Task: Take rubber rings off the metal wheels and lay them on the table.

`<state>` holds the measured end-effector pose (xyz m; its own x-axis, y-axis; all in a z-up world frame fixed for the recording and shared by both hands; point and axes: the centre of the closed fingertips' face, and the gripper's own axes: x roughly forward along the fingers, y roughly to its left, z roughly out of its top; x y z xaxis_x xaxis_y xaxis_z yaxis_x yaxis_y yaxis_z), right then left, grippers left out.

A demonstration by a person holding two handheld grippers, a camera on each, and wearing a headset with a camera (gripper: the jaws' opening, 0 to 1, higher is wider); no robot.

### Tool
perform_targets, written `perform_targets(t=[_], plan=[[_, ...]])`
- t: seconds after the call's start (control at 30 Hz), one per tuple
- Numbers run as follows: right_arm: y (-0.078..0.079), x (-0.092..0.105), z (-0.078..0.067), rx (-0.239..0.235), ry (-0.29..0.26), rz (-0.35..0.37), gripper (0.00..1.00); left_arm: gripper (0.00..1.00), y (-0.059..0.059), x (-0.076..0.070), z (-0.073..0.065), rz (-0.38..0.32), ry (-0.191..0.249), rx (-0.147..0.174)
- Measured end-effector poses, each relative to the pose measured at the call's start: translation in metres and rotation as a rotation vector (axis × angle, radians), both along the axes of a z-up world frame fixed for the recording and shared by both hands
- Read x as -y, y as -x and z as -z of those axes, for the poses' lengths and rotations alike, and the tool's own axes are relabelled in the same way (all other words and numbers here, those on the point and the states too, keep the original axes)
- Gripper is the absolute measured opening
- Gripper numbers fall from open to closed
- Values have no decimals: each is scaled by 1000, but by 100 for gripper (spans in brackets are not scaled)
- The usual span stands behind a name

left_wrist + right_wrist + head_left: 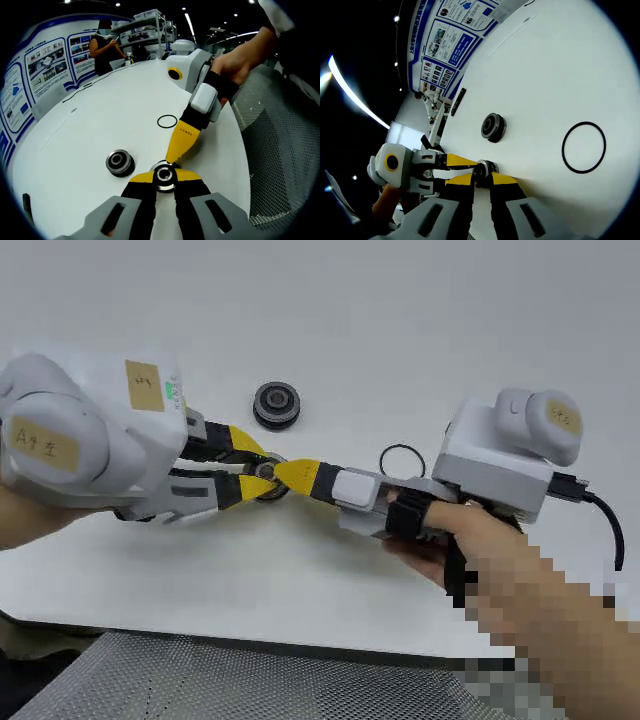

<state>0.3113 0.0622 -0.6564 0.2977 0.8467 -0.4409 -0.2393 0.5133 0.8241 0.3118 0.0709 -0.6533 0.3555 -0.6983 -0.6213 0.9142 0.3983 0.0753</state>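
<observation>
Nearest to the person, a grey mesh surface (200,680) lies along the front edge of the white table (330,580). Over the table, the two grippers meet tip to tip. The left gripper (258,468) comes in from the left, and its yellow jaw tips sit on both sides of a metal wheel (268,480) and pinch it between them. In the left gripper view this wheel stands right between the two tips, with its round face and centre hole turned toward the camera. The right gripper (292,475), held by a hand (450,540), comes in from the right. Its jaws stand close together, and the yellow tips reach the rim of the same wheel. I cannot tell whether they grip anything there or only touch it. A little farther, just behind the right gripper, one black rubber ring (402,460) lies flat on the table, apart from both wheels. Farther still, behind the left gripper's jaws, a second wheel (277,405) with a dark rim stands alone on the table.
</observation>
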Motion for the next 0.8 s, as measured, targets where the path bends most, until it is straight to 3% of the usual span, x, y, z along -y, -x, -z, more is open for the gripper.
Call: perform_targets(t=[0.33,0.8], plan=[[1,3,3,-28,14,14,3,13,1,0,0,-1,-2,-1],[1,-1,-3,23,61,1,1,13,0,-1,0,-13,2,2]])
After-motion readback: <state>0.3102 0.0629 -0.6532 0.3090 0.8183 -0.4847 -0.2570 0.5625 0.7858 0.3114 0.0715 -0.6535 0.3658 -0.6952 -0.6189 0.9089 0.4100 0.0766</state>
